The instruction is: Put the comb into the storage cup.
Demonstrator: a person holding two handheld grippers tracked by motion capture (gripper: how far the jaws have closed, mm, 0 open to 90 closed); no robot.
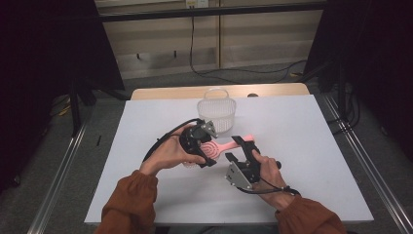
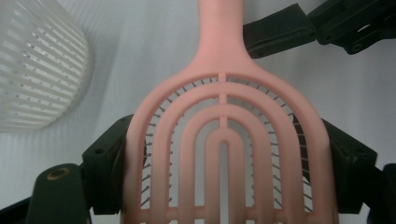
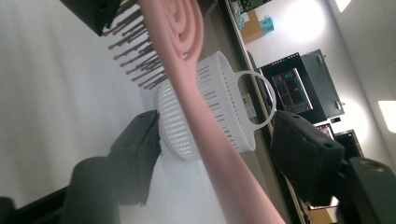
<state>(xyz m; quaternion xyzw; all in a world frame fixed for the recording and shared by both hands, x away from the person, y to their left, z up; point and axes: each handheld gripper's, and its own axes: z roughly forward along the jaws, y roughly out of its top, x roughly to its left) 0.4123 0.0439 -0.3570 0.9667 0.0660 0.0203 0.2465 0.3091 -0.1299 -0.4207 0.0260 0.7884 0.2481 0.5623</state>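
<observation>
Our left tongs [image 1: 207, 155] clamp the pink plastic brush [image 2: 224, 154] by its slotted, arched head. Its smooth handle lies between our right tongs [image 3: 210, 158], open, not touching

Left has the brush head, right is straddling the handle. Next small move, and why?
Probably close the right gripper on the pink plastic hairbrush: its handle runs between the open jaws, no pad touching yet. The left gripper clamps the slotted head, so the brush is steady for a handover.
</observation>
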